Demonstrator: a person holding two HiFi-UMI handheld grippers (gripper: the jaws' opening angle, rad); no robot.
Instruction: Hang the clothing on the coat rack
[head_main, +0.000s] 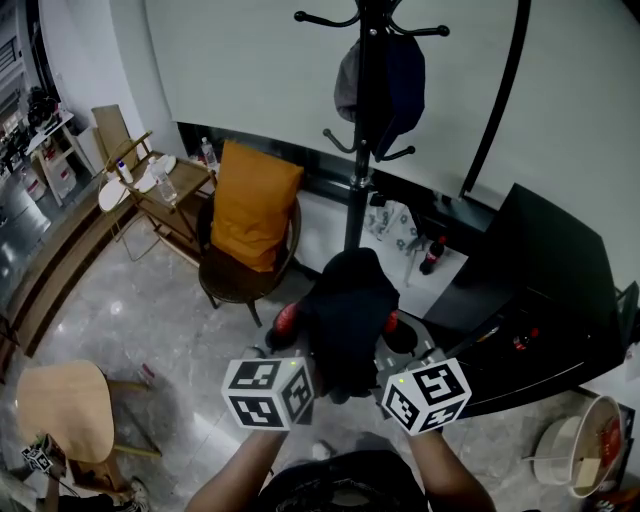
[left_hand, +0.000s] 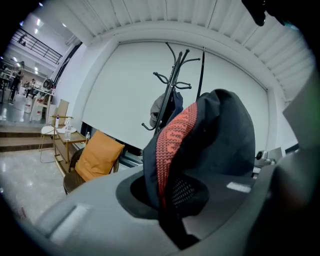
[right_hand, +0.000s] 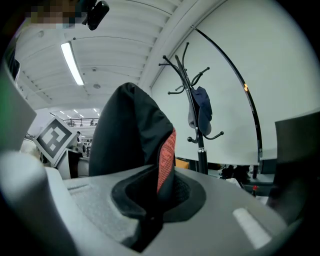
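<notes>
Between two hand-held grippers, one garment sits clamped.

The garment is pretty much black, with an orange-red knit-pattern strip. The coat rack is all black, and the hung cloth on it is navy and grey. Left of the rack there's a mustard-orange cushion on a dark brown chair.

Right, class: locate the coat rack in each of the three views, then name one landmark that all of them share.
Head view: coat rack at upper centre, rising behind the held black garment.
Left gripper view: top centre, behind the same garment.
Right gripper view: right of centre.
Shared landmark: the hanging dark garment on the rack's hooks.
</notes>
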